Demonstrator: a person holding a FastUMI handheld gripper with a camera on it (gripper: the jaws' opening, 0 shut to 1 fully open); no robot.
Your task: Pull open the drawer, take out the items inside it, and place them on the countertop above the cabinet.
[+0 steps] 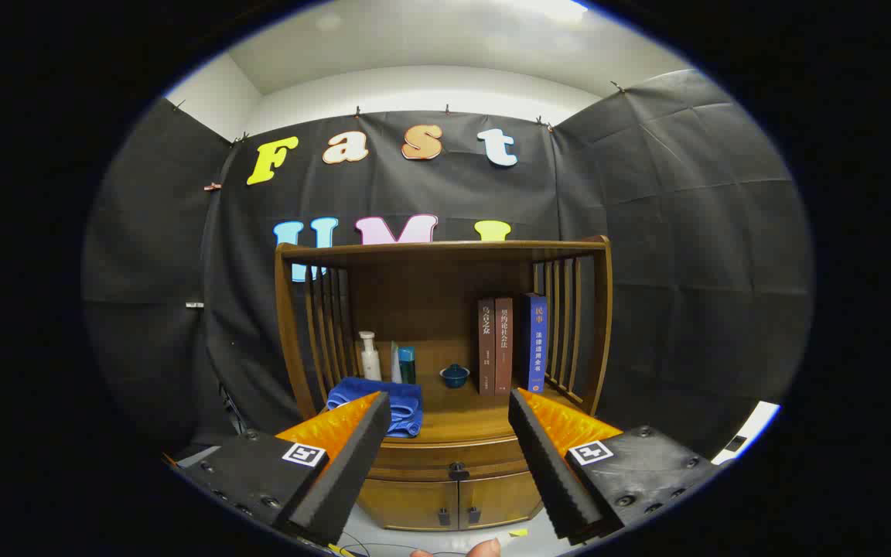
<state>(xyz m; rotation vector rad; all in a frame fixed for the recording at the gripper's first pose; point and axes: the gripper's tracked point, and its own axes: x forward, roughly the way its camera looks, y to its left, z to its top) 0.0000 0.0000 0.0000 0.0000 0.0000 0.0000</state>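
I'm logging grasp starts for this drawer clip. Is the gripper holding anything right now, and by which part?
Nothing is held. The gripper is open, its fingers spread apart with only air between them, short of the closed drawer and its knob.

gripper [449,406]: two black ribbed foam fingers [353,464] on orange backing, black housings with screws, a square black-and-white marker tag [304,454] on each. Jaws spread wide.

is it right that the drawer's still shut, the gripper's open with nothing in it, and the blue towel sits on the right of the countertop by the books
Not quite: the gripper view puts the blue towel on the left of the countertop, near the white bottle, away from the books. The rest holds: the drawer is shut and the gripper is open and empty.
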